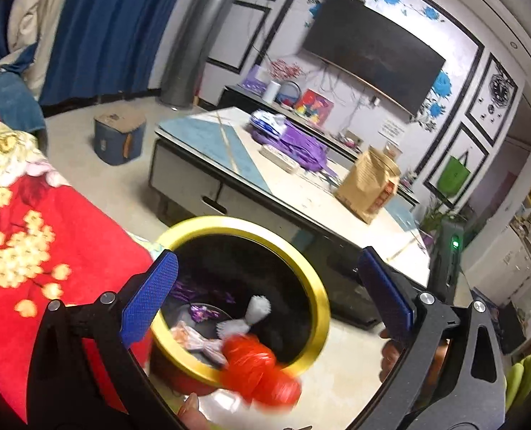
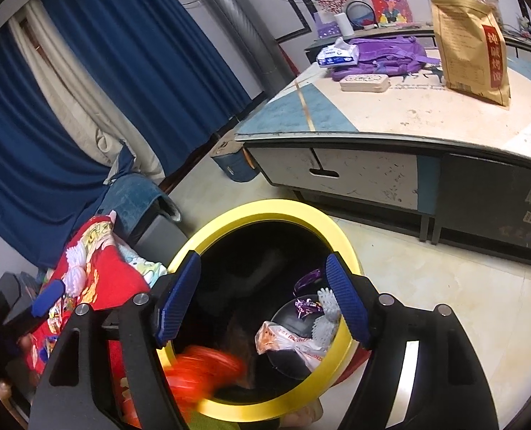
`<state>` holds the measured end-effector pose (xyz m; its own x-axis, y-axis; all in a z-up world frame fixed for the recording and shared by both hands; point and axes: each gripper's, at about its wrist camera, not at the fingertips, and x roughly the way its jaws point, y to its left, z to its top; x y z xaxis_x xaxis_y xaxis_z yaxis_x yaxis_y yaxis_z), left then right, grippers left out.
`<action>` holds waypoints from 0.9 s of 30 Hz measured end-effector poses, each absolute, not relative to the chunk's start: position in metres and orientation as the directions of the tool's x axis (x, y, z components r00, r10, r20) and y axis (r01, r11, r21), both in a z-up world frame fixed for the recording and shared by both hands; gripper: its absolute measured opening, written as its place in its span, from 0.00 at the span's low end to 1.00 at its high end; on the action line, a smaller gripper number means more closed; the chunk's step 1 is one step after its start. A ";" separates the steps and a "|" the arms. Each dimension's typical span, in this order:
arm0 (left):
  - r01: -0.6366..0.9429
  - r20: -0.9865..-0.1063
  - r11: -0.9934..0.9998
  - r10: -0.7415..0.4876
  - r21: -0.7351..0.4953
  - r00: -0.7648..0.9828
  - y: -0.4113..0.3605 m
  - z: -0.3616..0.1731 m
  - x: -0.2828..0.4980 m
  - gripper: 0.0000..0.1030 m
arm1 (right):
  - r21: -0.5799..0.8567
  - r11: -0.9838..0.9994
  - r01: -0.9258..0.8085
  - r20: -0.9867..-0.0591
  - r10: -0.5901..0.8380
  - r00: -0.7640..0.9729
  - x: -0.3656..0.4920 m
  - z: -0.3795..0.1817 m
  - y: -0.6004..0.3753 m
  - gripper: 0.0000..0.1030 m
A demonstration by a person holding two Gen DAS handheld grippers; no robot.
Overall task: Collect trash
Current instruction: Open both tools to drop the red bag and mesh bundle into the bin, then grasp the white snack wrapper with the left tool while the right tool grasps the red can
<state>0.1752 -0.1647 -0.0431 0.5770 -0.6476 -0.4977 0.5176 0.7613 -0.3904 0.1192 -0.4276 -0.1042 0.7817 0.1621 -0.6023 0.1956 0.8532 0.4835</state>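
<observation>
Over the yellow-rimmed bin (image 2: 331,229), dropping a light, crinkly, soft red plastic bag (image 2: 208,369), graspable anywhere, from the emptied, wide-open right hand-held gripper (image 2: 265,301).

A home living room, wall-mounted television (image 1: 372,61) framed by blue flower decals, low coffee table (image 2: 390,114) with a purple backpack (image 2: 387,55) and tissue pack (image 2: 338,53), blue curtains (image 2: 122,71), red flowered blanket (image 1: 39,236), tiled floor (image 2: 462,297), wall clock (image 1: 500,87)
</observation>
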 end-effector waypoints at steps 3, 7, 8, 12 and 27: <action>0.473 -0.490 0.789 -0.614 -0.392 0.618 -0.147 -0.038 0.175 0.89 | 0.479 0.863 0.162 -0.592 0.181 0.785 0.119 -0.097 -0.419 0.68; 0.415 -0.483 0.822 -0.566 -0.390 0.668 -0.126 -0.031 0.174 0.89 | 0.456 0.884 0.100 -0.576 0.208 0.791 0.120 -0.082 -0.399 0.70; 0.404 -0.480 0.827 -0.557 -0.390 0.677 -0.122 -0.030 0.174 0.89 | 0.451 0.889 0.080 -0.572 0.219 0.791 0.121 -0.078 -0.392 0.71; 0.339 -0.477 0.865 -0.491 -0.371 0.729 -0.097 -0.023 0.170 0.90 | 0.427 0.904 0.003 -0.561 0.263 0.785 0.125 -0.064 -0.365 0.72; 0.133 -0.459 0.923 -0.300 -0.361 0.836 -0.002 -0.011 0.151 0.90 | 0.351 0.887 -0.301 -0.550 0.455 0.701 0.142 -0.029 -0.243 0.74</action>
<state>0.1508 -0.0024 -0.0109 0.8364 -0.2996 -0.4591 0.1326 0.9232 -0.3608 0.1421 -0.2432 -0.0286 0.7007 0.4549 -0.5495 -0.3007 0.8869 0.3508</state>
